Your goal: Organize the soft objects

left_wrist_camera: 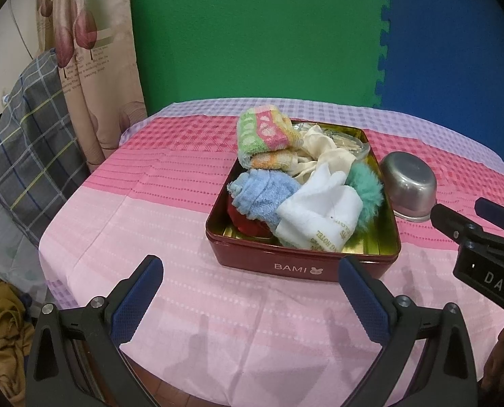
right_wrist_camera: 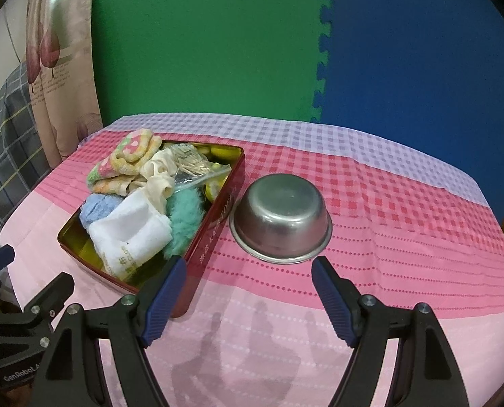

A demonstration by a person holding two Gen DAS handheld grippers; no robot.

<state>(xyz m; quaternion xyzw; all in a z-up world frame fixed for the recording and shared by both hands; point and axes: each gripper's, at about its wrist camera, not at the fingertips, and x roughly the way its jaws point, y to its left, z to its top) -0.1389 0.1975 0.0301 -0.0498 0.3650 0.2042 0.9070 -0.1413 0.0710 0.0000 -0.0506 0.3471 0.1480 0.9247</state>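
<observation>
A red tin box (left_wrist_camera: 296, 266) (right_wrist_camera: 218, 210) marked BAMI sits on the table, full of soft things: a white towel (left_wrist_camera: 319, 217) (right_wrist_camera: 129, 237), a blue cloth (left_wrist_camera: 262, 196) (right_wrist_camera: 97, 212), a teal fluffy piece (left_wrist_camera: 367, 186) (right_wrist_camera: 184, 217), a cream cloth (left_wrist_camera: 323, 156) (right_wrist_camera: 157, 176), a striped pink-green towel (left_wrist_camera: 265, 135) (right_wrist_camera: 126, 159) and a red item (left_wrist_camera: 245, 222). My left gripper (left_wrist_camera: 252, 278) is open and empty in front of the box. My right gripper (right_wrist_camera: 248, 278) is open and empty, just before the bowl and the box's corner.
An upturned steel bowl (left_wrist_camera: 409, 183) (right_wrist_camera: 282, 218) stands right of the box. A pink checked tablecloth (left_wrist_camera: 143, 210) (right_wrist_camera: 404, 224) covers the table. Green and blue foam mats stand behind. A curtain (left_wrist_camera: 92, 68) and plaid fabric (left_wrist_camera: 31, 142) are at the left.
</observation>
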